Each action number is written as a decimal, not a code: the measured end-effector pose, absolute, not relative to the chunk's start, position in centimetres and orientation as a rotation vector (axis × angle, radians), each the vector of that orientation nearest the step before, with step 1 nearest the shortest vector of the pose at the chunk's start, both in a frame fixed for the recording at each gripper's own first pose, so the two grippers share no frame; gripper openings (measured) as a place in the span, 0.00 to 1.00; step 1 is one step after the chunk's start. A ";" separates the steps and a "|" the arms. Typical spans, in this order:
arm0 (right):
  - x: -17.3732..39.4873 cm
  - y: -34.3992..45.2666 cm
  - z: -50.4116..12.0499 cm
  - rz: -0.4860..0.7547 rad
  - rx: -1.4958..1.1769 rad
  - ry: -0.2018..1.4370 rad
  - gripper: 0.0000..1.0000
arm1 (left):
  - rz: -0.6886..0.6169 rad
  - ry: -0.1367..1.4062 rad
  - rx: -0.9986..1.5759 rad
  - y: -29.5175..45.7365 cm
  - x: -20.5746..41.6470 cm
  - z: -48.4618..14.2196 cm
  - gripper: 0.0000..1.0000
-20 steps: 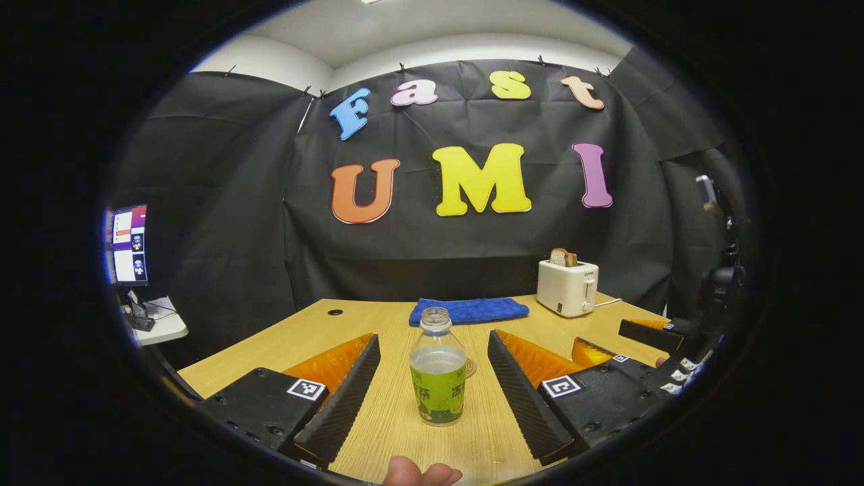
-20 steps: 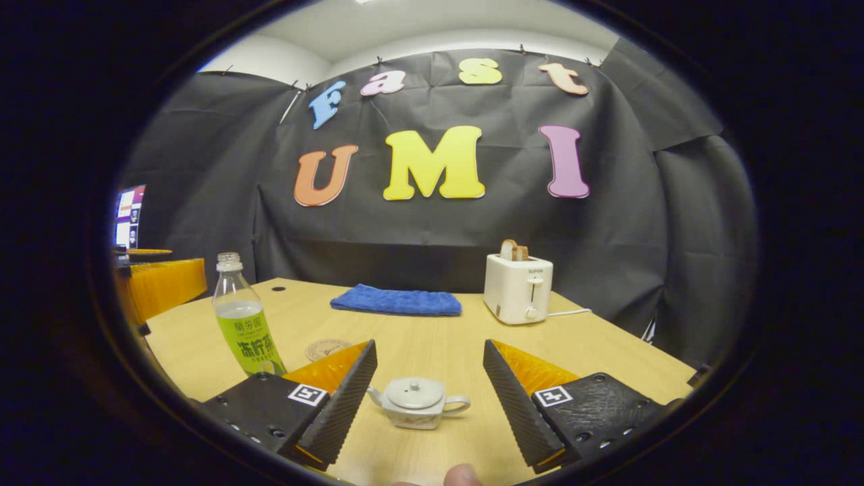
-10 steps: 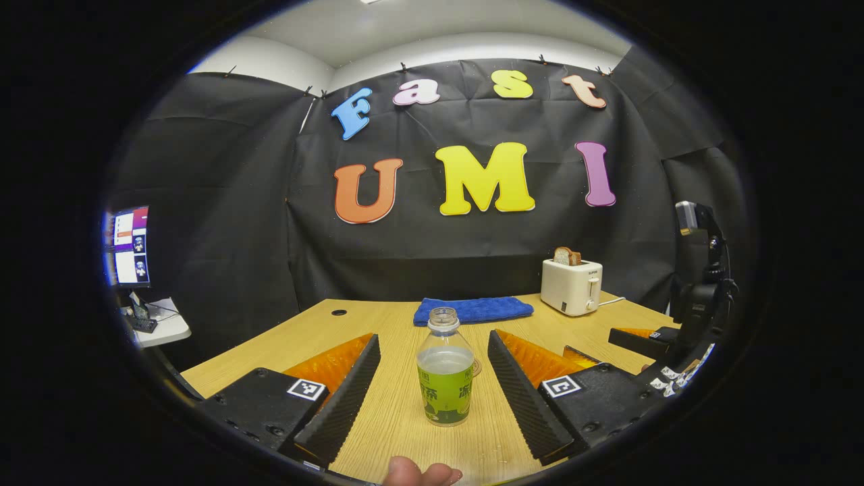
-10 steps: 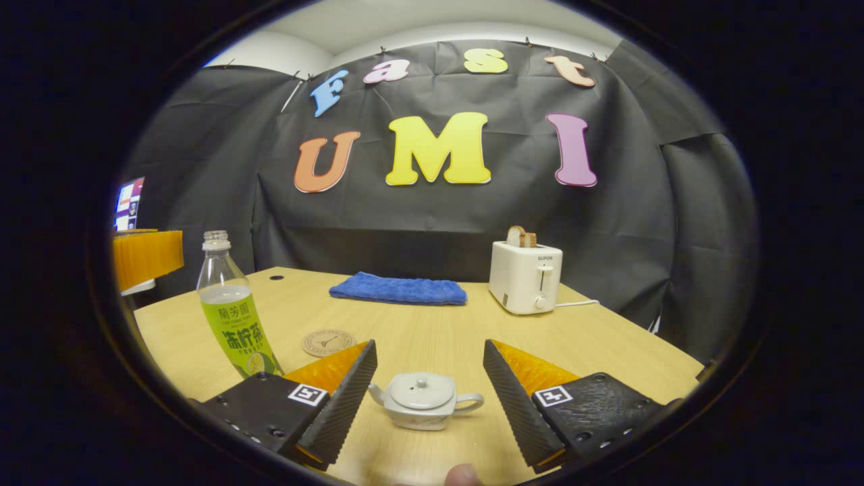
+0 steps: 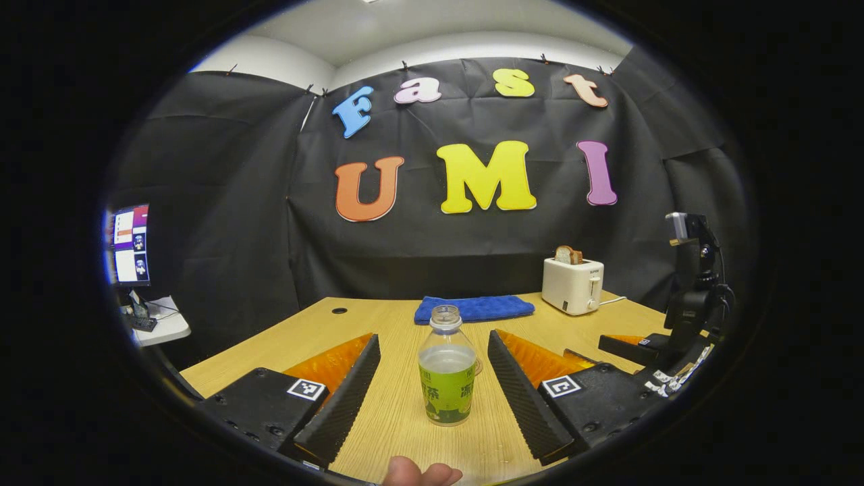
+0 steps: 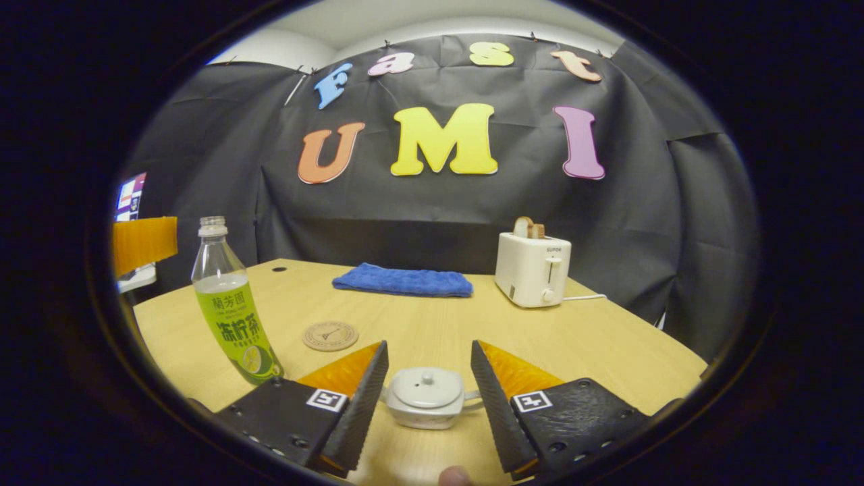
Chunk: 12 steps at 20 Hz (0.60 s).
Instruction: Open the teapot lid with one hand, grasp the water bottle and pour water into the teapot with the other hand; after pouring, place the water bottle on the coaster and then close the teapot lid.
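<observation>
Fingers of my left gripper [image 5: 432, 395] are spread wide, one on each side of the bottle [image 5: 445, 368], with clear table [image 5: 304, 331] showing between each finger and the bottle wall. Nothing is gripped. The bottle stands upright, uncapped, partly filled, with its green label facing me. In the left gripper view it is near the front edge of the table, midway between the fingers.

Fingers of my right gripper [image 6: 426, 398] are also apart, though at a narrower spacing, flanking the teapot [image 6: 425, 399]. The left finger [image 6: 361, 405] is just beside the spout side. The right finger [image 6: 496, 405] is just beside the handle. I cannot tell whether either one touches the pot. The lid [image 6: 424, 386] is seated on the teapot with its knob up.

In the right gripper view the bottle [image 6: 228, 304] stands near the left edge of the table, with the coaster [image 6: 329, 335] flat on the table between it and the teapot, apart from both. Nothing rests on the coaster.

Toward the far edge lies a folded blue cloth [image 6: 403, 281]. To its right a toaster [image 6: 532, 268] holds a slice of bread [image 6: 527, 228], its cord [image 6: 582, 297] trailing toward the right edge. In the left gripper view the right gripper [image 5: 634, 347] shows low over the right side of the table, and a monitor [image 5: 128, 244] stands beyond the left edge.
</observation>
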State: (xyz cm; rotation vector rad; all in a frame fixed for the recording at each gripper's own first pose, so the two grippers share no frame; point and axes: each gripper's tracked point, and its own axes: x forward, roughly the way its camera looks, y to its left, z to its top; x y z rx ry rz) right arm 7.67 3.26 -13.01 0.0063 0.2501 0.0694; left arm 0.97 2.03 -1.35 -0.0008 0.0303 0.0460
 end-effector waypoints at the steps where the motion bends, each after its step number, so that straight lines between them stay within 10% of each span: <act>1: 7.6 3.6 -13.3 0.075 0.005 0.252 0.60 | 0.047 0.030 0.001 2.1 0.8 -1.3 1.00; 3: 7.7 3.8 -13.7 0.082 0.004 0.269 0.45 | 0.048 0.028 0.001 2.2 0.8 -1.3 1.00; 6: 8.1 4.4 -14.5 0.097 0.004 0.288 0.52 | 0.047 0.029 0.002 2.1 0.9 -1.3 1.00; 9: 8.2 4.0 -15.1 0.083 0.004 0.302 0.16 | 0.045 0.031 0.000 2.2 0.9 -1.4 1.00; 12: 9.2 3.5 -15.1 0.074 0.008 0.292 0.19 | 0.047 0.034 -0.002 2.2 1.1 -1.5 1.00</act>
